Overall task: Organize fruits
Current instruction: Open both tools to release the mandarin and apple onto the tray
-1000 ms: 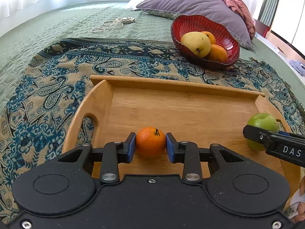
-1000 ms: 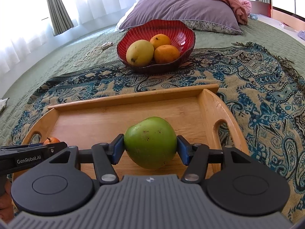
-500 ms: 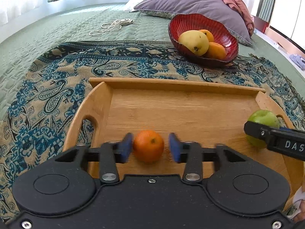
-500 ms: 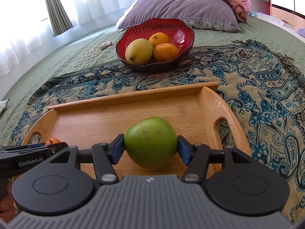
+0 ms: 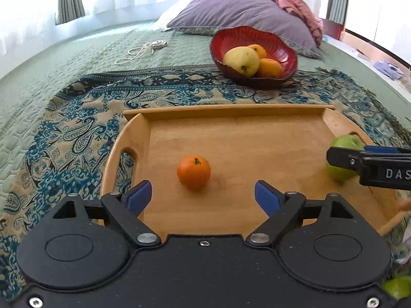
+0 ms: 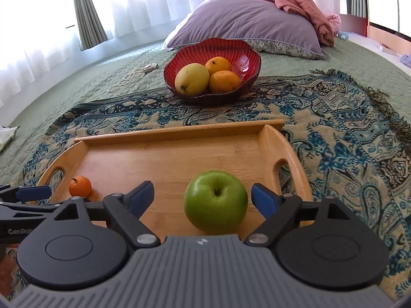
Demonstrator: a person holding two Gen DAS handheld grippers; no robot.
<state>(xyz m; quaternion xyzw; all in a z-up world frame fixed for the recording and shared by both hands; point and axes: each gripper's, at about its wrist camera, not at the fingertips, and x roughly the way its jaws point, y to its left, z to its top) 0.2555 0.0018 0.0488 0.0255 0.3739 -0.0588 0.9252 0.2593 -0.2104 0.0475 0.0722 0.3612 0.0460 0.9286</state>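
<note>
Now apple between opening right claw

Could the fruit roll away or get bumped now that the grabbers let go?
Maybe. The tangerine and green apple sit loose on the smooth wooden tray, so a nudge might roll them. Both the left gripper and right gripper are opening, and the apple lies close to the right one's blue pads, so a careless pull-back could knock it. The tray rests on a soft patterned blanket and may tip.

Both wrist views look down, close, across the shared wooden tray toward pillows.
</note>
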